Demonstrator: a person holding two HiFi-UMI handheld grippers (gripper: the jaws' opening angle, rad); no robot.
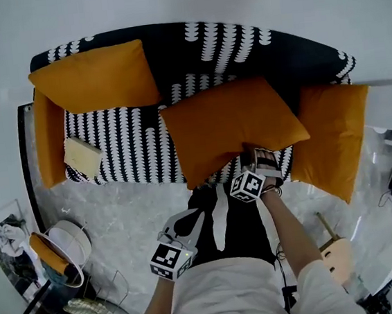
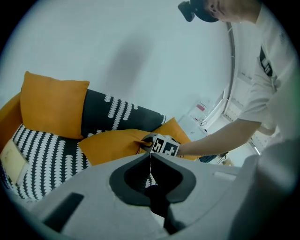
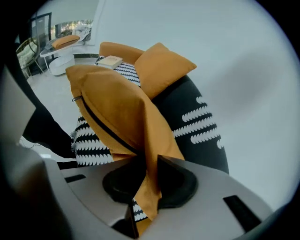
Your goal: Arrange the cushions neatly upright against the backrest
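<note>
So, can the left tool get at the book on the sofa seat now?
Probably yes: the left tool is shut and empty, and only floor lies between it and the book.

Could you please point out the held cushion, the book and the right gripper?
held cushion (image 1: 231,125), head view, centre of its face
book (image 1: 82,156), head view, its cover
right gripper (image 3: 147,158), right gripper view, between its fingers

Bright, even indoor light — soft shadows, strong fisheye bending and dark corners.
</note>
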